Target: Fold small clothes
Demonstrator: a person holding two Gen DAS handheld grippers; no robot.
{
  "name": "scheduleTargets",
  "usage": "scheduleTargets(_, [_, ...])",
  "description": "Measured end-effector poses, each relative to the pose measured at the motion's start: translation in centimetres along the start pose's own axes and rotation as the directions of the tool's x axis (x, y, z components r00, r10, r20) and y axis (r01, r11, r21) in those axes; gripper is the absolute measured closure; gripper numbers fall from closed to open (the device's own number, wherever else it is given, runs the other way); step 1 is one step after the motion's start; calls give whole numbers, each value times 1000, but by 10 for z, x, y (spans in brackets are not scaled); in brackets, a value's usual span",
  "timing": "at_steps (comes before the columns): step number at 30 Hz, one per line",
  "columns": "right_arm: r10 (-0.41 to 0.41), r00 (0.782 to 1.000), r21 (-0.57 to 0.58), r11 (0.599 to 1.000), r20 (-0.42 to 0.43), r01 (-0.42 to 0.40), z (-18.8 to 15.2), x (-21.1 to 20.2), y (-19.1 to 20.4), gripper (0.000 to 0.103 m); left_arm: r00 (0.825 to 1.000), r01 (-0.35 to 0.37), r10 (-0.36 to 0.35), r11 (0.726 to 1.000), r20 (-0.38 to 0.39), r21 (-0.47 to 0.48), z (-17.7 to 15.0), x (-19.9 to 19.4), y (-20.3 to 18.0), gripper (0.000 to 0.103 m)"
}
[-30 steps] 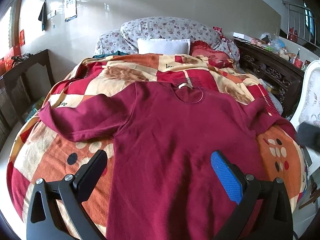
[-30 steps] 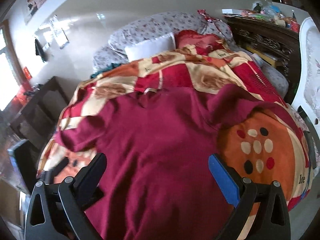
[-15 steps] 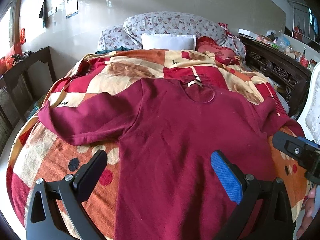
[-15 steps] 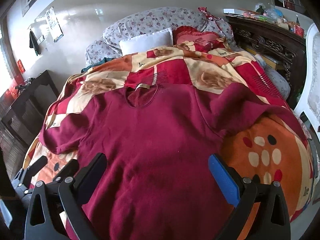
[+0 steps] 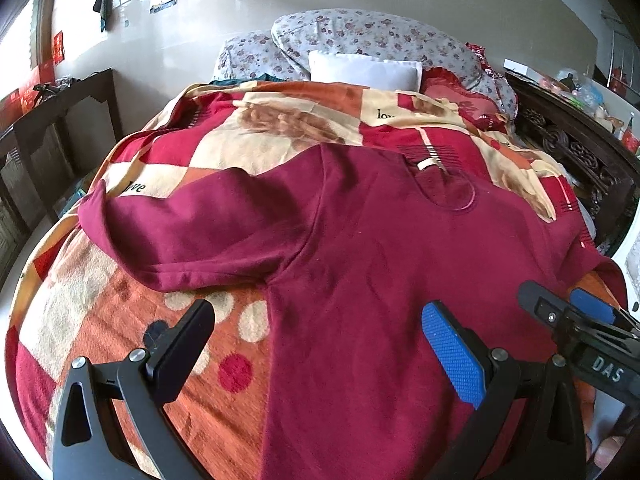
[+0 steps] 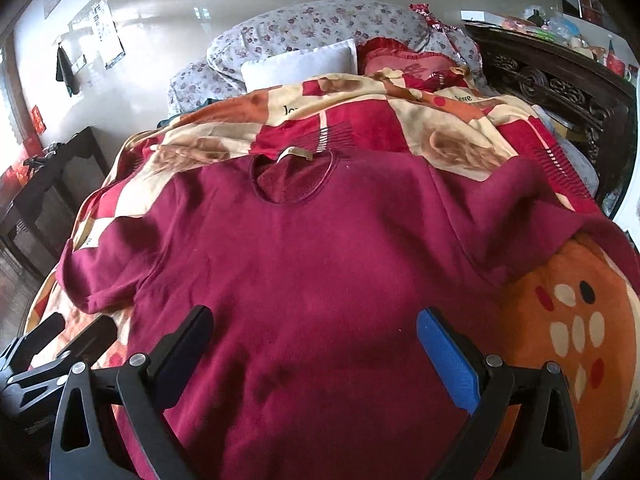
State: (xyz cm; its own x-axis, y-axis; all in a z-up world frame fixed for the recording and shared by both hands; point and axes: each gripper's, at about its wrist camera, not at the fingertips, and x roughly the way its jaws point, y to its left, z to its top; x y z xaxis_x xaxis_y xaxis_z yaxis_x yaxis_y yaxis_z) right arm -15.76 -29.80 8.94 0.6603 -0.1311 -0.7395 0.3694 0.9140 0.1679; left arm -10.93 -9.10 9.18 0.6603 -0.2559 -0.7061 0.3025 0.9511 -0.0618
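A dark red long-sleeved sweater (image 5: 380, 248) lies flat, front up, on a patterned blanket (image 5: 100, 320), collar away from me. It fills the right wrist view (image 6: 320, 272) too. Its left sleeve (image 5: 180, 236) is spread out to the left; its right sleeve (image 6: 520, 220) is bunched towards the bed's right edge. My left gripper (image 5: 316, 340) is open and empty above the sweater's lower left side. My right gripper (image 6: 312, 340) is open and empty above the sweater's lower middle. It also shows at the right in the left wrist view (image 5: 560, 308).
Floral pillows (image 5: 360, 40), a white pillow (image 5: 364, 70) and a red cushion (image 6: 408, 64) lie at the head of the bed. A carved dark wooden headboard (image 6: 552, 80) runs along the right, a dark side table (image 5: 52, 128) stands at the left.
Both grippers have moved forward and lower over the sweater. The right gripper has come further into the left wrist view, and the left gripper now shows at the right wrist view's lower left.
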Motion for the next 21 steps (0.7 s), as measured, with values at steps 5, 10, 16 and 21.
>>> scheduleTargets(5, [-7,999,-21,1000,-32,6,-4,25,9,0,999,15,-16,999,-35,-35,1,12,20,0])
scheduleTargets(10, [27,999,-49,998,-42,-29,-9,36,22,0,999,-13,8,994,-44,-111,9,19,69,0])
scheduleTargets(16, [58,998,-56,997,-33,-60,-4,38,29,0,993,-118,113,955,-33,-273,32,27,162,0])
scheduleTargets(21, [75,996,-65,995,-45,-78,-3,41,35,0,975,-218,213,905,-56,-365,62,44,222,0])
